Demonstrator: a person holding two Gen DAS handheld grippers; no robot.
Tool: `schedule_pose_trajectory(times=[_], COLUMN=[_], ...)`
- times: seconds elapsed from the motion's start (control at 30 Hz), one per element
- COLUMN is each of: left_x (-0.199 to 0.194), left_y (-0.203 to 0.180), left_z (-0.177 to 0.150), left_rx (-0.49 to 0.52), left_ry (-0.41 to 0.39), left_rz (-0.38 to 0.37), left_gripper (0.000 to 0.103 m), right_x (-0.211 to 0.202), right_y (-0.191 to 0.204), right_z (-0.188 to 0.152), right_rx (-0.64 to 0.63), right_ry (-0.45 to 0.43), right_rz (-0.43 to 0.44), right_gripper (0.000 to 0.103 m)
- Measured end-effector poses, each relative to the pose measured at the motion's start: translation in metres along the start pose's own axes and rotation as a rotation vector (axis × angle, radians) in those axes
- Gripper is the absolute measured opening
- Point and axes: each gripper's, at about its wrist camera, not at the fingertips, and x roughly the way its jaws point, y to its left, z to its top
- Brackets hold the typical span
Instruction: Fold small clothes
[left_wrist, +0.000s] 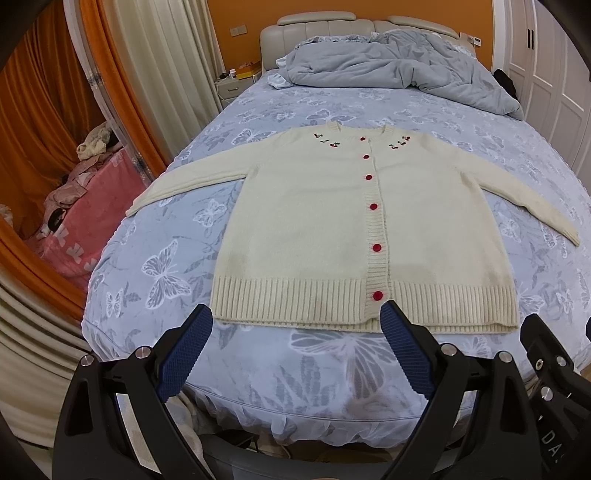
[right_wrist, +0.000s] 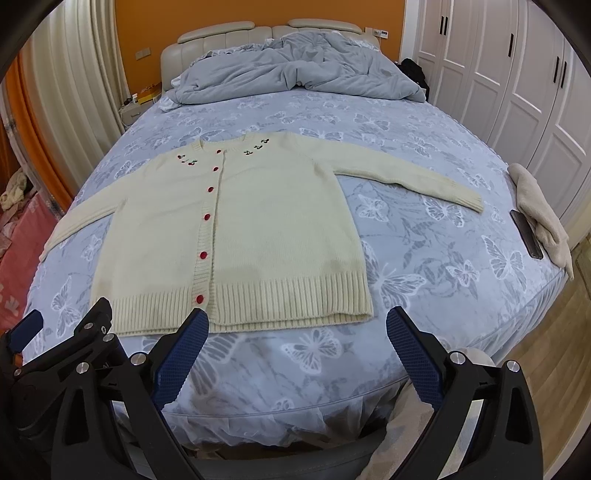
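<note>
The room is bright with soft, even light, and both pictures look sharp. A faint gray shadow lies on the cardigan (left_wrist: 332, 229) near its bottom edge. Everything bends round at the sides, and the corners go black.

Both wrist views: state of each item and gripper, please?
Cream knitted cardigan with red buttons: flat, buttoned, sleeves spread.
Rumpled grey duvet: heaped by headboard.
Beige cloth: crumpled at bed edge.
Left gripper: open, empty.
Right gripper: open, empty.
</note>
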Motion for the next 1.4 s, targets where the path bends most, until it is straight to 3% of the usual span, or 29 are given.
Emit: schedule_pose_trajectory(times=[1.07, 1.23, 1.33, 1.4], left_x=[0.010, 0.027, 0.041, 0.048], left_y=[-0.002, -0.011, -0.017, -0.018], left_z=[-0.006, -0.008, -0.007, -0.003], left_rx=[0.006, 0.038, 0.063, 0.065], left_ry=[0.015, 0.044, 0.063, 0.061], left_rz=[0.015, 0.030, 0.017, 0.020], left_gripper=[0.089, 0.090, 0.092, 0.092], right_x=[0.012, 0.030, 0.054, 0.073], right_y=[0.002, -0.001, -0.008, -0.023], right_z=[-0.008, -0.008, -0.007, 0.000], right_rx=[0.004, 0.006, -0.008, -0.008], right_ry=[0.029, 0.071, 0.128, 0.149], right_rz=[-0.002, 0.013, 0.101, 0.097], right_gripper=[0.096, 0.096, 0.095, 0.095])
